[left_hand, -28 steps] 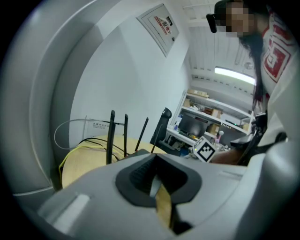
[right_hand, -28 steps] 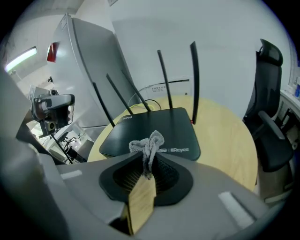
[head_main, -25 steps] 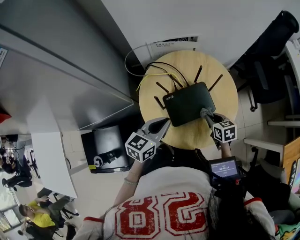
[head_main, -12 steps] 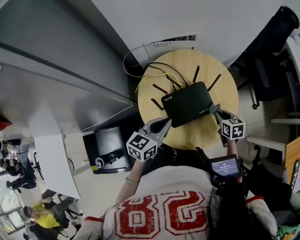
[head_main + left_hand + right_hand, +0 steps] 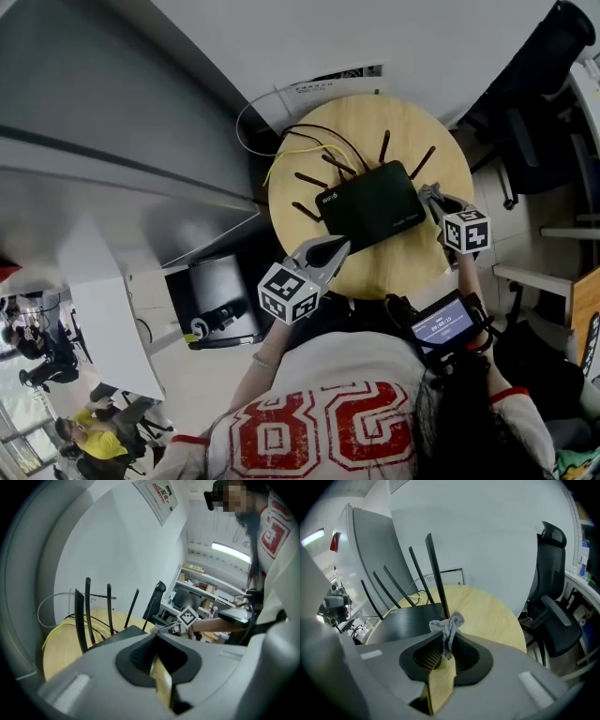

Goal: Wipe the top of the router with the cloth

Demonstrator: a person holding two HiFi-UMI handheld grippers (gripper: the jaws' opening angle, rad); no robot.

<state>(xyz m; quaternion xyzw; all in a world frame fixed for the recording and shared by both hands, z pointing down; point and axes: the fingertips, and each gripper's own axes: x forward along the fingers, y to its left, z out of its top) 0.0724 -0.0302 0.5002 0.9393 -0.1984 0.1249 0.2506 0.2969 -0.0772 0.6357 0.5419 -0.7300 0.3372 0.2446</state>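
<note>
A black router (image 5: 368,204) with several upright antennas lies on the round wooden table (image 5: 403,267). My right gripper (image 5: 431,195) is at the router's right edge, shut on a small grey cloth (image 5: 447,626) that bunches out past its tips. In the right gripper view the router's top (image 5: 410,620) lies just left of the cloth. My left gripper (image 5: 336,249) is shut with nothing in it, its tips at the router's near left edge. In the left gripper view the router (image 5: 123,633) sits just beyond the shut left gripper (image 5: 153,641).
Yellow and black cables (image 5: 305,148) trail from the router's back toward the wall. A black office chair (image 5: 525,112) stands right of the table. A grey desk (image 5: 122,159) and a dark box (image 5: 220,295) on the floor are to the left.
My right gripper with the cloth has slid from the router's near right corner along to its right edge. The left gripper has stayed at the near left edge.
</note>
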